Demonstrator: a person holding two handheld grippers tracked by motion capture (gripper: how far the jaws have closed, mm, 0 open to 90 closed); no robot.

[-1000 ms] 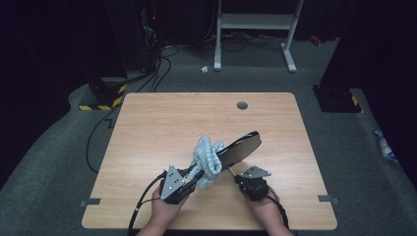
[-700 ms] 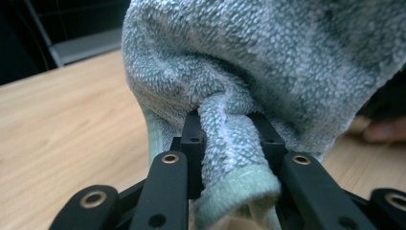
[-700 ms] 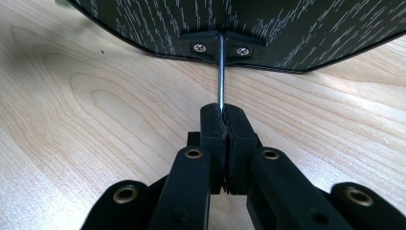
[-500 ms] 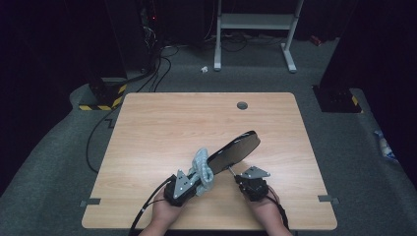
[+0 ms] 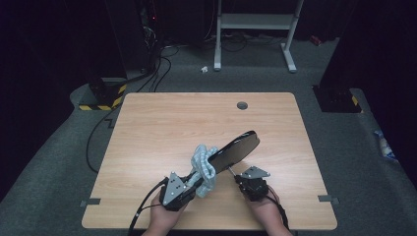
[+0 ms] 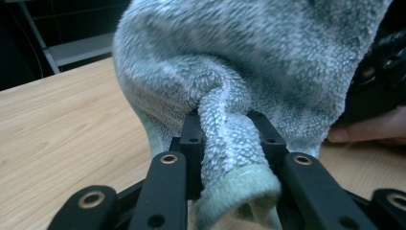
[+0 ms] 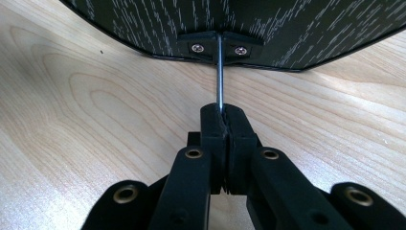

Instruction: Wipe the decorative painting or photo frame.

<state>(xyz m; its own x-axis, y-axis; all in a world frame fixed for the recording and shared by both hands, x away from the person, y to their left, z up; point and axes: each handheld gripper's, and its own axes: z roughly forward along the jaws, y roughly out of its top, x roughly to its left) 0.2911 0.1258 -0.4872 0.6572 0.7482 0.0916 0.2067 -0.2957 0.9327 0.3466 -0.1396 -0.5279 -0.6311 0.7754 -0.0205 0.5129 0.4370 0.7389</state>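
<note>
A black oval plate (image 5: 237, 146) on a thin metal rod (image 7: 219, 72) is held tilted above the wooden table (image 5: 147, 128). My right gripper (image 5: 238, 178) is shut on that rod, its jaws pressed together just below the plate's screwed bracket (image 7: 220, 48). A fluffy pale blue-green cloth (image 5: 203, 164) is bunched against the plate's near left edge. My left gripper (image 5: 198, 183) is shut on the cloth; a twisted fold (image 6: 230, 139) runs between its fingers. In the left gripper view the cloth (image 6: 249, 62) hides most of what lies ahead, with the other hand at the right edge.
A round cable hole (image 5: 242, 105) sits near the table's far edge. A black cable (image 5: 145, 206) trails from the left gripper over the front edge. Beyond the table stand a white metal frame (image 5: 255, 22) and a black-and-yellow striped block (image 5: 101, 103) on the floor.
The left gripper drew the cloth down along the plate's near left edge toward the person, then eased it back up a little. The right gripper and plate kept still.
</note>
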